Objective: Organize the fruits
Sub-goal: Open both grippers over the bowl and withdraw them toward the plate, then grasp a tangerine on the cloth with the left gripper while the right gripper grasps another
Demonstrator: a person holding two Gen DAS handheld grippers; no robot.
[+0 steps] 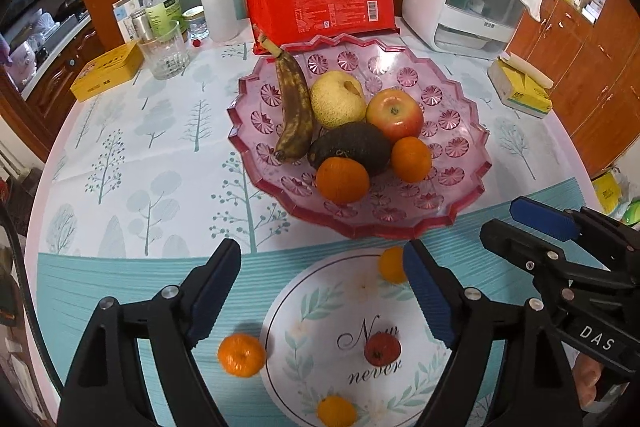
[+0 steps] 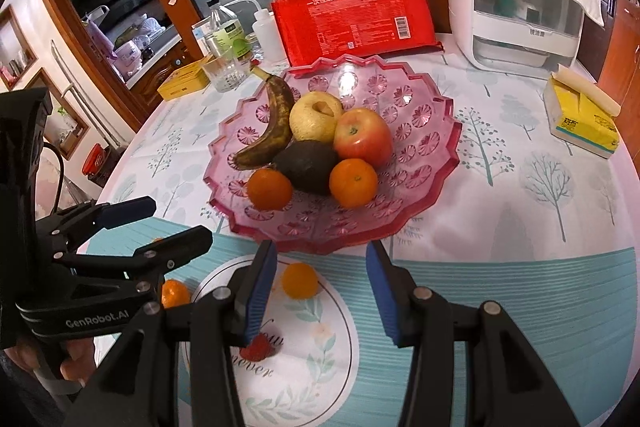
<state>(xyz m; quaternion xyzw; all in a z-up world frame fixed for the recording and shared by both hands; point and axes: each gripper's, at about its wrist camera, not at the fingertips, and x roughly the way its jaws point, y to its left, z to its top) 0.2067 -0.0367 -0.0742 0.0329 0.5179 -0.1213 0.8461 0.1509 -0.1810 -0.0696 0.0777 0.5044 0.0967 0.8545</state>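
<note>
Well under way, by the look of it: in the pink glass bowl (image 1: 472, 163) at frame centre lie a banana (image 1: 294, 111), pear (image 1: 338, 99), apple (image 1: 395, 114), avocado (image 1: 350, 149) and two oranges (image 1: 342, 180). Still out on the mat (image 1: 540, 211), lower frame: three small oranges (image 1: 241, 354) and a small red fruit (image 1: 382, 349). Left gripper (image 1: 322, 291) spread wide and empty above the mat. Right gripper (image 2: 322, 291) parted less, likewise gripping and touching nothing.
</note>
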